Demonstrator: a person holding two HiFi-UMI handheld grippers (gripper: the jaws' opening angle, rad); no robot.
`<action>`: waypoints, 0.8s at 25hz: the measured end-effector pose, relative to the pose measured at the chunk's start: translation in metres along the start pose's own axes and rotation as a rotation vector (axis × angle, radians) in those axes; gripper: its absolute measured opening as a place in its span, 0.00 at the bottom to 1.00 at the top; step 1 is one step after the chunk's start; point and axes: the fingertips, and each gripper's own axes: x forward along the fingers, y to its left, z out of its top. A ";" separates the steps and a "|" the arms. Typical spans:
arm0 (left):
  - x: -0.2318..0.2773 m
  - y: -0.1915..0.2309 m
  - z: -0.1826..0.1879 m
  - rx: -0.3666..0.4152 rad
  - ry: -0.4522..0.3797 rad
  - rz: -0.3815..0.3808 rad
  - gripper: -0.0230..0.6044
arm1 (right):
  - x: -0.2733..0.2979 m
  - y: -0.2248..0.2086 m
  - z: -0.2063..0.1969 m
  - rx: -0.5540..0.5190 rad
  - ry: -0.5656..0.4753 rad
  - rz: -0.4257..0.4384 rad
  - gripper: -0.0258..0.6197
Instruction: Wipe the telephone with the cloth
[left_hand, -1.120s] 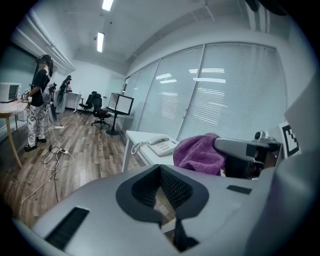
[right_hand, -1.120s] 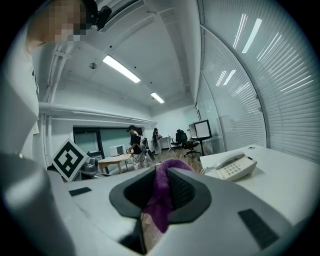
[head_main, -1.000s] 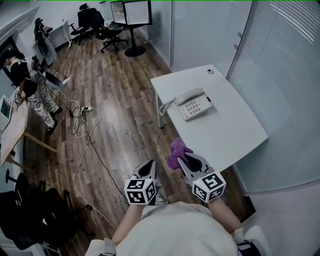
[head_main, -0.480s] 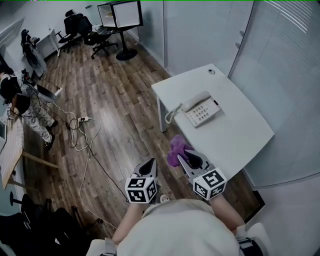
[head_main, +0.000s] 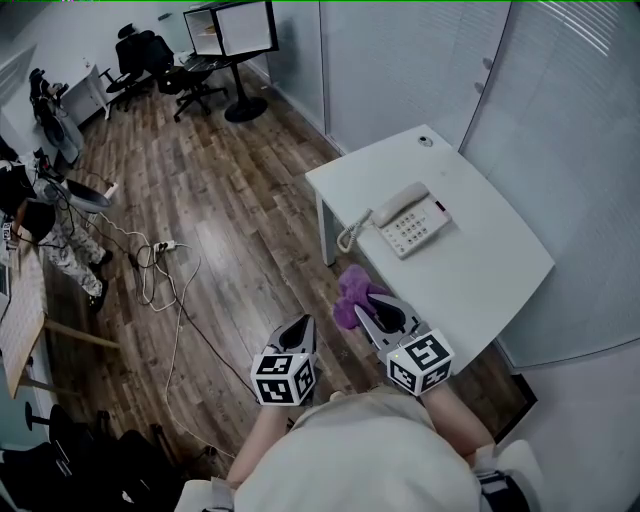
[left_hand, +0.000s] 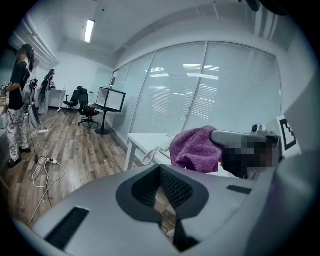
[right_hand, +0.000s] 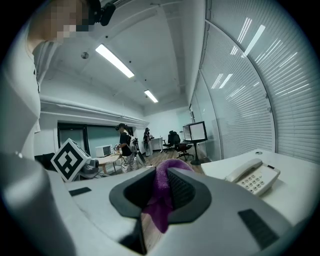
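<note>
A white telephone (head_main: 413, 220) with a coiled cord lies on the white table (head_main: 480, 270), receiver toward the far side; it also shows at the right of the right gripper view, telephone (right_hand: 252, 177). My right gripper (head_main: 375, 312) is shut on a purple cloth (head_main: 353, 296), held over the floor just short of the table's near edge. The cloth (right_hand: 161, 200) hangs between its jaws. My left gripper (head_main: 296, 334) is shut and holds nothing, level with the right one and to its left. From the left gripper view the cloth (left_hand: 194, 149) shows bunched ahead at the right.
Cables and a power strip (head_main: 160, 250) lie on the wood floor at left. A person (head_main: 45, 235) stands at the far left. Office chairs (head_main: 165, 65) and a monitor stand (head_main: 235, 40) sit at the back. Glass walls with blinds run behind the table.
Both grippers have moved forward together toward the table, the right one carrying the cloth. The telephone and table now sit nearer in the head view.
</note>
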 end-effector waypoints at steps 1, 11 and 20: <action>0.000 0.002 0.001 0.002 0.001 -0.001 0.07 | 0.002 0.000 0.001 0.001 -0.003 -0.002 0.16; 0.030 0.008 0.012 0.033 0.020 -0.013 0.07 | 0.008 -0.025 0.004 0.036 -0.032 -0.041 0.16; 0.093 0.013 0.052 0.074 0.044 -0.069 0.07 | 0.040 -0.086 0.027 0.032 -0.066 -0.127 0.16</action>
